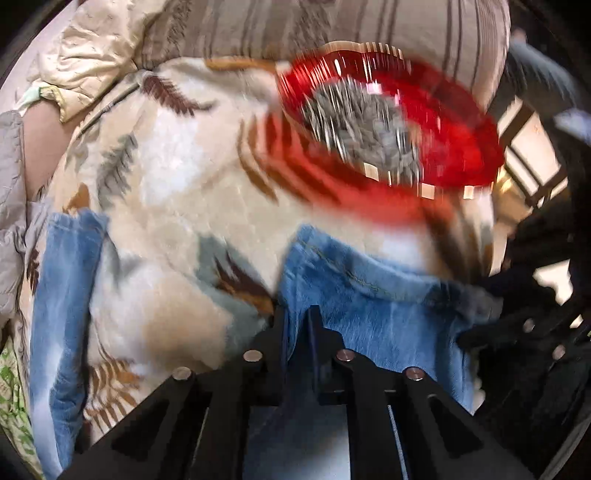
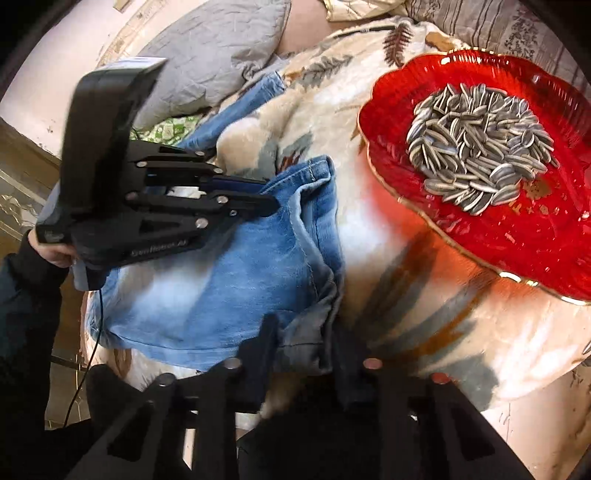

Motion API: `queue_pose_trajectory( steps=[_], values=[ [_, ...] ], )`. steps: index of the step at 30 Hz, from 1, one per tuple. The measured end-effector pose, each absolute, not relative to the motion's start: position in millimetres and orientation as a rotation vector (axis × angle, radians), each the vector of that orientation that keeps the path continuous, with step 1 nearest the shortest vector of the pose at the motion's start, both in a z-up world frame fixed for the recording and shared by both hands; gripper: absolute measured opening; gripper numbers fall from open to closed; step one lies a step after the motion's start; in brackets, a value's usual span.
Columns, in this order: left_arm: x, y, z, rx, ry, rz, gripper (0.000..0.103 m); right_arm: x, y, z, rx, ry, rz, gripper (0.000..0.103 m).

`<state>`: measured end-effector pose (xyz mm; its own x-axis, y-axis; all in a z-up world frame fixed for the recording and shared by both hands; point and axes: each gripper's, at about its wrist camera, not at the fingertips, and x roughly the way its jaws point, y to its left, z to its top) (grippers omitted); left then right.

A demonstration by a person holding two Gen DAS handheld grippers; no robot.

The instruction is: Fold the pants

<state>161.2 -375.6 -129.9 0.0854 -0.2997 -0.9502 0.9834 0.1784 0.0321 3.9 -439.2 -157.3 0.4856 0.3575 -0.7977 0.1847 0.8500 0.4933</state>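
Light blue denim pants (image 2: 229,280) lie bunched on a fleece blanket with a leaf print. In the left wrist view the pants (image 1: 376,314) fill the lower middle, and one leg (image 1: 62,295) trails down the left side. My left gripper (image 1: 297,317) is shut on the pants' edge; it also shows in the right wrist view (image 2: 266,201), gripping near the hem. My right gripper (image 2: 306,332) has its jaws either side of a grey-blue fold of the pants, and the fold fills the gap between them.
A red glass plate (image 2: 517,240) holding sunflower seeds (image 2: 480,151) sits on the blanket (image 2: 424,332) close to the right of the pants; it is blurred in the left wrist view (image 1: 443,122). A grey pillow (image 2: 221,55) and a striped pillow (image 1: 332,26) lie behind.
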Motion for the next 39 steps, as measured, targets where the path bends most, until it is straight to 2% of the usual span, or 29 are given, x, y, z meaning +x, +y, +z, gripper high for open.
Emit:
queue_pose_trajectory(
  steps=[4,8,9,10,11,12,13,14,20,23,26,27,31,36,39],
  values=[
    [178,-385,-104,0.753,0.967,-1.180,0.004,-3,-436,-132,0.505,0.999,0.051,0.022],
    [176,-399,-118,0.817,0.999,-1.112,0.004,4,-430,-140,0.429,1.059,-0.056,0.023],
    [177,-396,-117,0.810,1.011,-1.094,0.008,5,-429,-142,0.407,1.089,-0.098,0.024],
    [178,-389,-111,0.784,1.019,-1.088,0.015,2,-433,-142,0.402,1.107,-0.111,0.024],
    [179,-379,-102,0.751,1.018,-1.085,0.041,-2,-434,-137,0.410,1.103,-0.114,0.031],
    [180,-364,-91,0.726,0.990,-1.068,0.074,-8,-436,-131,0.418,1.089,-0.100,0.039],
    [180,-346,-76,0.703,0.940,-1.039,0.085,-13,-436,-121,0.419,1.065,-0.088,0.068],
    [180,-327,-63,0.678,0.889,-1.015,0.090,-18,-435,-110,0.413,1.032,-0.083,0.087],
    [193,-191,13,0.617,0.874,-0.811,0.090,-7,-422,-49,0.369,0.825,0.017,0.088],
    [188,-115,50,0.656,0.874,-0.650,0.091,15,-406,-35,0.368,0.782,0.078,0.088],
    [183,-68,70,0.696,0.859,-0.548,0.101,41,-380,-23,0.328,0.749,0.159,0.088],
    [184,-56,72,0.707,0.845,-0.524,0.101,49,-376,-21,0.313,0.743,0.167,0.088],
    [195,-56,43,0.704,0.817,-0.522,0.101,82,-364,-17,0.274,0.768,0.152,0.088],
    [219,-118,-30,0.769,0.720,-0.571,0.101,144,-401,-44,0.383,0.903,0.117,0.087],
    [243,-158,-71,0.781,0.722,-0.590,0.101,186,-426,-66,0.456,0.960,0.070,0.087]
  ],
)
